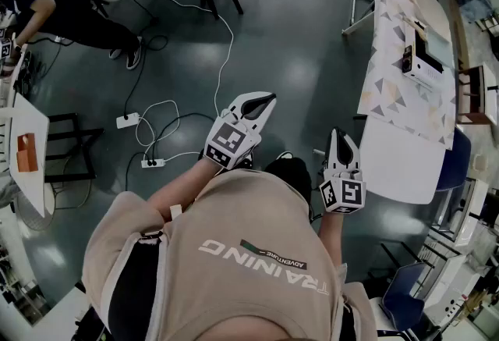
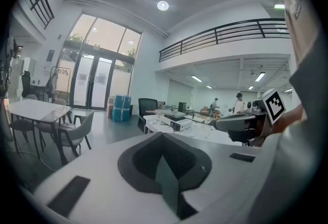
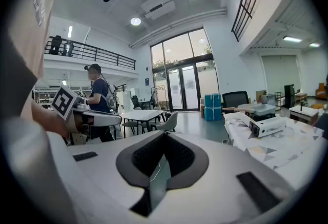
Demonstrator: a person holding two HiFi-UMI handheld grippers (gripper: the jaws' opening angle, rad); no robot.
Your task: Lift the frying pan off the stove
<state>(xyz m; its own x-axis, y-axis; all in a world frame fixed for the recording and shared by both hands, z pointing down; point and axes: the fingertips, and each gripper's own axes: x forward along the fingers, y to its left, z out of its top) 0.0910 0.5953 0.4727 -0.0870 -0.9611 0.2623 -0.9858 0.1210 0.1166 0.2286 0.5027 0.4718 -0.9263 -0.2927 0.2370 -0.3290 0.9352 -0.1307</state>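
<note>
- Below centre of the head view, the left gripper [image 1: 257, 105] and the right gripper [image 1: 341, 140] are held out side by side over the dark floor [image 1: 296, 35]. Both are well apart from the table [image 1: 405, 168] at the right edge.
- Upper right in the same view, a white box-shaped stove [image 1: 427, 58] sits on the table's patterned cloth. The frying pan cannot be made out from above.
- Left gripper view: this gripper's jaws are pressed together with nothing between them. Far off, just right of centre, the stove stands on the table under a low grey shape [image 2: 173, 115], too small to tell whether it is the pan. The right gripper shows at mid right.
- Right gripper view: these jaws also meet, with nothing between them. At mid right the stove rests on the cloth, with the same flat grey shape on top.
</note>
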